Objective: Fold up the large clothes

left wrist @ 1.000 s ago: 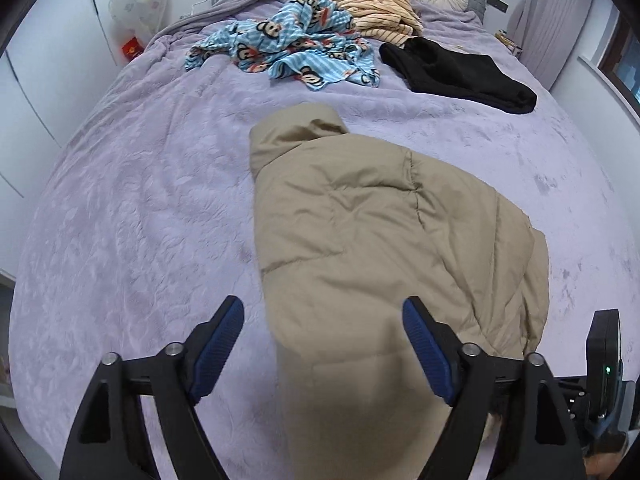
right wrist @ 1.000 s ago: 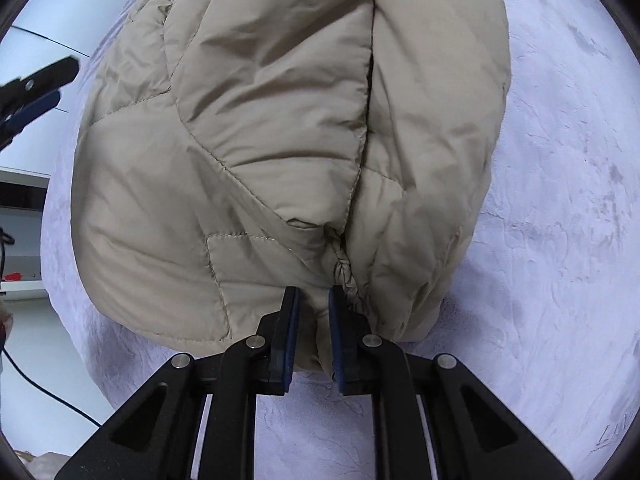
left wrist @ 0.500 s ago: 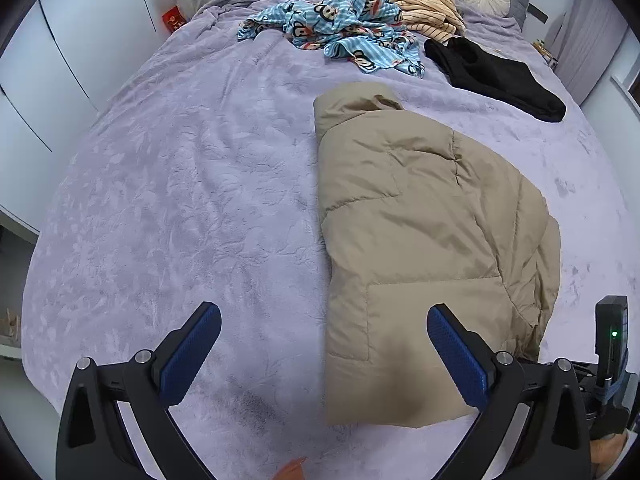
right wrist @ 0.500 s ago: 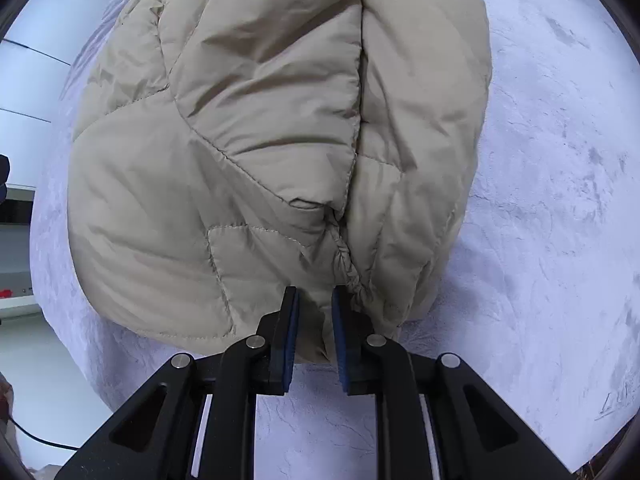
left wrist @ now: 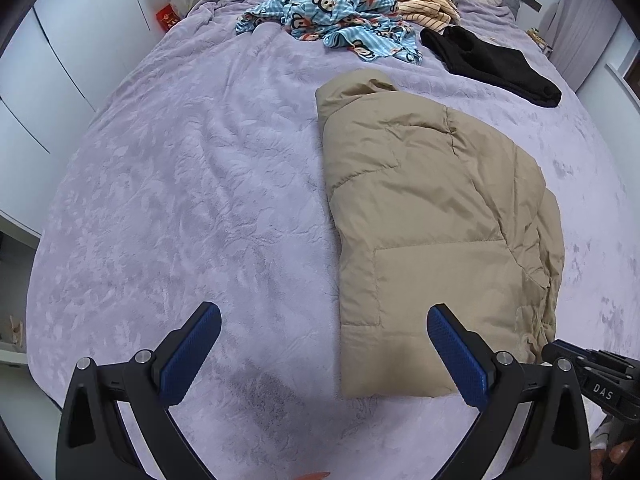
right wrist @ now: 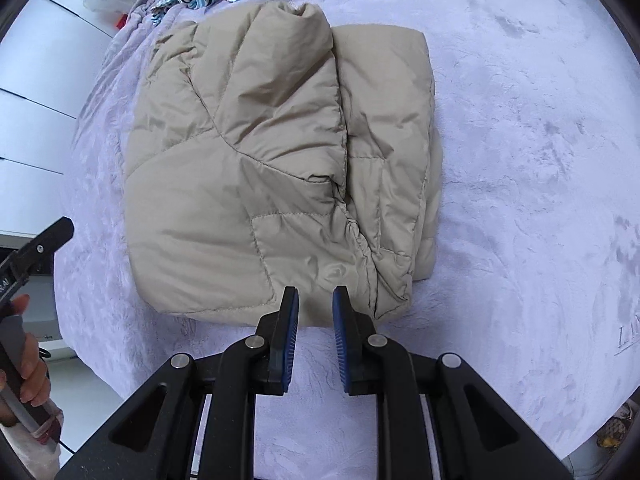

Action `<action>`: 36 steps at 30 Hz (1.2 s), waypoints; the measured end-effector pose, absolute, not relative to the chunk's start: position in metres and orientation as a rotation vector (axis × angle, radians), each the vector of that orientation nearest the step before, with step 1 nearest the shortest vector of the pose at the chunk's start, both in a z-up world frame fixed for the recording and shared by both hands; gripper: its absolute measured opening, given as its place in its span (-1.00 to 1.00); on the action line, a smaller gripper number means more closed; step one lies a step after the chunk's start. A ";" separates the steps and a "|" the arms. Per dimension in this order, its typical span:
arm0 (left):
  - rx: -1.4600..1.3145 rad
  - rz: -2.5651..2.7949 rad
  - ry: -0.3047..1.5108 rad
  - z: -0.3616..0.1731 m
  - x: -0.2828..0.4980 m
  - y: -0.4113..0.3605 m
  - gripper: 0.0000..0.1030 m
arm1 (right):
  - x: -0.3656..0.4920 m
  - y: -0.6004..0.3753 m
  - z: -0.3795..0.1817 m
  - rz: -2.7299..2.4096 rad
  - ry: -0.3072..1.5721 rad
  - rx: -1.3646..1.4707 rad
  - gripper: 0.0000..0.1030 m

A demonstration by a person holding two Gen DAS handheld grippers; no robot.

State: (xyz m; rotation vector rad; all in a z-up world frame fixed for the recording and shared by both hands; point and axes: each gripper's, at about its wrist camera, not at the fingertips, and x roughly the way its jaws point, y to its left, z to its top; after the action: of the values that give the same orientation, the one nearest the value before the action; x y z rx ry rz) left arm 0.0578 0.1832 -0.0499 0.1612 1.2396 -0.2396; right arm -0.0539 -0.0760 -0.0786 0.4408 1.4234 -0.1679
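Each gripper [left wrist: 324,346] [right wrist: 315,312] has black triangular arms with cut-out windows, silver screws at the joints and ribbed blue pads [left wrist: 456,356] (white "DAS" lettering marks the right one's side).

Left gripper [left wrist: 324,344] pointing steeply down, jaws spread as wide as they go, blue pads [left wrist: 456,356] facing each other, nothing between them. Right gripper [right wrist: 316,304] also aimed steeply down, jaws narrowly parted, a slim gap between the pads, nothing pinched. Left hand [right wrist: 28,376] wrapped around its handle, fingers curled, at the frame's left edge.
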 end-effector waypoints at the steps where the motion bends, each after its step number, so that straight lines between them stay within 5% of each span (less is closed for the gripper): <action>1: 0.161 -0.237 1.237 -0.047 0.057 0.184 1.00 | -0.053 -0.074 -0.073 -0.173 1.408 0.433 -0.61; 2: 0.161 -0.234 1.230 -0.043 0.056 0.185 1.00 | -0.053 -0.071 -0.066 -0.179 1.392 0.420 -0.53; 5: 0.154 -0.223 1.198 -0.031 0.051 0.187 1.00 | -0.050 -0.064 -0.049 -0.186 1.339 0.378 0.29; 13: 0.167 -0.236 1.169 -0.010 0.032 0.178 1.00 | -0.049 -0.055 -0.020 -0.160 1.291 0.328 0.36; 15: 0.185 -0.239 1.169 -0.004 0.023 0.173 1.00 | -0.052 -0.057 -0.018 -0.160 1.307 0.327 0.57; 19: 0.182 -0.248 1.168 0.010 0.001 0.167 1.00 | -0.064 -0.058 -0.009 -0.154 1.323 0.313 0.62; 22: 0.181 -0.243 1.162 0.019 -0.016 0.163 1.00 | -0.076 -0.060 0.003 -0.160 1.299 0.301 1.00; 36: 0.119 -0.174 1.068 0.077 -0.071 0.171 1.00 | -0.109 -0.059 0.083 -0.191 1.123 0.214 1.00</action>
State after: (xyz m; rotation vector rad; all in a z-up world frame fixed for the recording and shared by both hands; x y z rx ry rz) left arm -0.0709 0.1713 0.0769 0.1190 1.0682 -0.1736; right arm -0.1095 -0.0591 0.0829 0.2140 1.1234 -0.1913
